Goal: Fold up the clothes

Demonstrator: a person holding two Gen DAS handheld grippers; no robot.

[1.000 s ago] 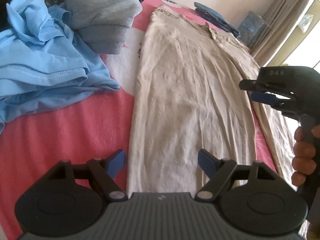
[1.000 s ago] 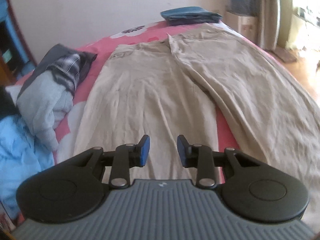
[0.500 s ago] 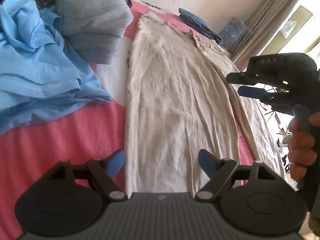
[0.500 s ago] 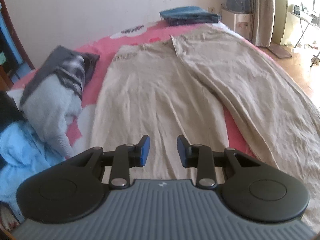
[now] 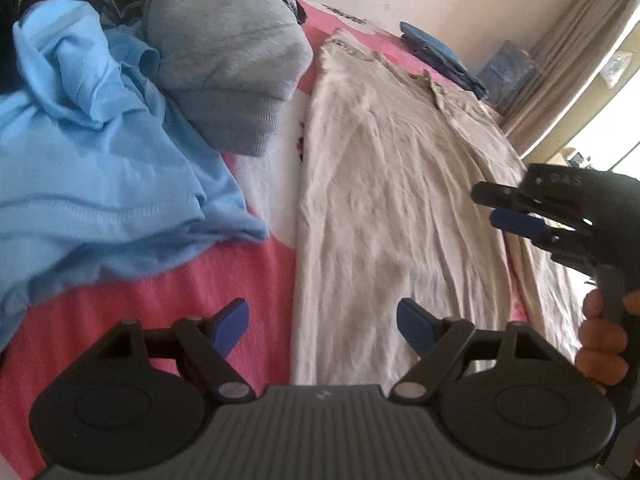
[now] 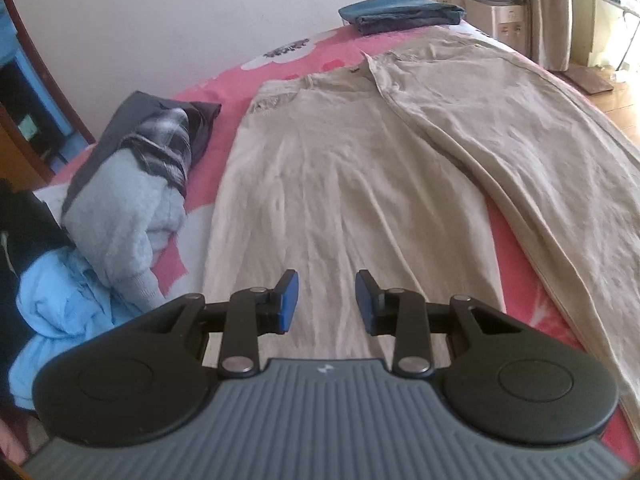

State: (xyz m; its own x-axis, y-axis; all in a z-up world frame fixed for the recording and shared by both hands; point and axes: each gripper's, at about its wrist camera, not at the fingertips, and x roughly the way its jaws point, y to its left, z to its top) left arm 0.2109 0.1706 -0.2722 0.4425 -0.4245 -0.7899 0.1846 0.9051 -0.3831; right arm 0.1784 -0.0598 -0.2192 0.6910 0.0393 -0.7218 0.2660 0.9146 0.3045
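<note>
The left gripper [image 5: 323, 326] hangs with its blue-padded jaws spread wide and nothing between them, above the near hem of a pair of beige, wrinkled cotton trousers [image 5: 384, 184]. The right gripper [image 6: 327, 300], gripped by a hand [image 5: 602, 340] at the right edge of the left view, has its jaws partly apart, gripping nothing, over the same trouser leg.

The trousers lie flat along a pink flowered bedsheet [image 6: 320, 54], legs parted toward the viewer. Just left of them sit a grey fleece sweatshirt [image 5: 232, 64] and a crumpled light-blue shirt [image 5: 96, 168]. A folded dark-blue garment [image 6: 400, 12] rests at the far end by the wall.
</note>
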